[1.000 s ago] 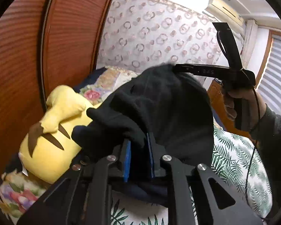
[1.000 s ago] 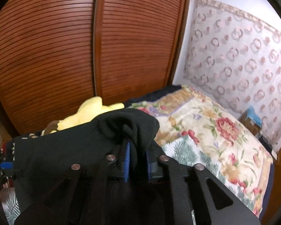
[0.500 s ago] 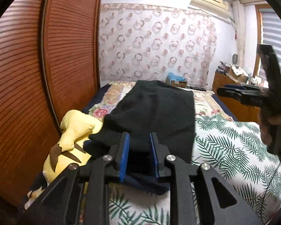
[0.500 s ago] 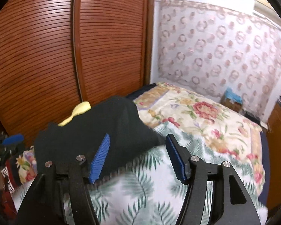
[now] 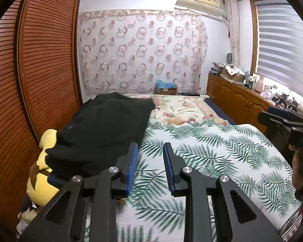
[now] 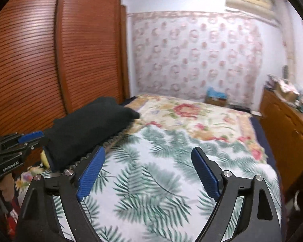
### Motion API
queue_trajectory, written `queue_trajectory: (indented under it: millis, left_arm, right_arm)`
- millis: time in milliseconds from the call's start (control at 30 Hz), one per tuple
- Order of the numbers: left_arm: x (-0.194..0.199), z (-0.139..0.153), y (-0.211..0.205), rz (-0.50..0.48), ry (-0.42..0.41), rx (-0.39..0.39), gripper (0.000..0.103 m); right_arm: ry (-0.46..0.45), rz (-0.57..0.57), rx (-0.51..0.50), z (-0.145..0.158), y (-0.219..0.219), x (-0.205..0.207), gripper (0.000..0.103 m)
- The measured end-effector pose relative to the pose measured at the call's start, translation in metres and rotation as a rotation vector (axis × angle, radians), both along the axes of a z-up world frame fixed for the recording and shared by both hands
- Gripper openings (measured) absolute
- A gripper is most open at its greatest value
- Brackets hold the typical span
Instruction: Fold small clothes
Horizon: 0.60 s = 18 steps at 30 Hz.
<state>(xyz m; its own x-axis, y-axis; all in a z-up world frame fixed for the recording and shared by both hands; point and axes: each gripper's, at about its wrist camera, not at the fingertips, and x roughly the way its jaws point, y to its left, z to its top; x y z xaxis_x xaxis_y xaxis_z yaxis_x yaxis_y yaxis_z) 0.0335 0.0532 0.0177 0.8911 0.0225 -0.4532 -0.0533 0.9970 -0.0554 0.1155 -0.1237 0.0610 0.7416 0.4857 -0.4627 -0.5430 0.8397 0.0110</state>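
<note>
Wardrobe [image 5: 40,64]: slatted red-brown doors fill the left of both views, running along the bed's left side.
Bed [image 5: 202,147]: a white cover with green fern leaves lies nearest the cameras; a floral quilt [image 5: 181,109] lies beyond it, reaching toward the ring-patterned curtain [image 5: 143,52].
Garment [image 5: 103,133]: black, lying folded along the bed's left edge beside the wardrobe (its near end droops over the plush). Neither gripper touches it.
Sideboard [image 5: 242,102]: wooden, along the right wall under the blind, its top crowded with small items too small to name.
Plush [image 5: 42,173]: yellow with brown marks, at the bed's left edge, partly under the garment's near end.
Left gripper [image 5: 149,163]: over the fern cover just right of the garment; jaws opening, a narrow gap between the blue pads, nothing between them. In the right wrist view it shows at the left edge, close beside the garment's near end.
Right gripper [image 6: 147,163]: over the fern cover, well apart from the garment; jaws opening and already wide, only bedding seen between them. In the left wrist view it shows at the far right, held by a hand [image 5: 297,161].
</note>
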Motion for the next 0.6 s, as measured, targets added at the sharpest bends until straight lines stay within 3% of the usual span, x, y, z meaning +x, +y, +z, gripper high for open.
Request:
queue_trajectory:
  millis: [267,600]
  left_arm:
    - [0.001,0.024,-0.028,-0.048,-0.034,0.0,0.028]
    - [0.002,0.034,-0.04,-0.045,-0.037,0.024,0.029]
  right_arm:
    - [-0.033,-0.172,0.031,0.007,-0.06,-0.04,0.089]
    - [-0.065,-0.247,0.062,0.013,-0.092,-0.058,0.089]
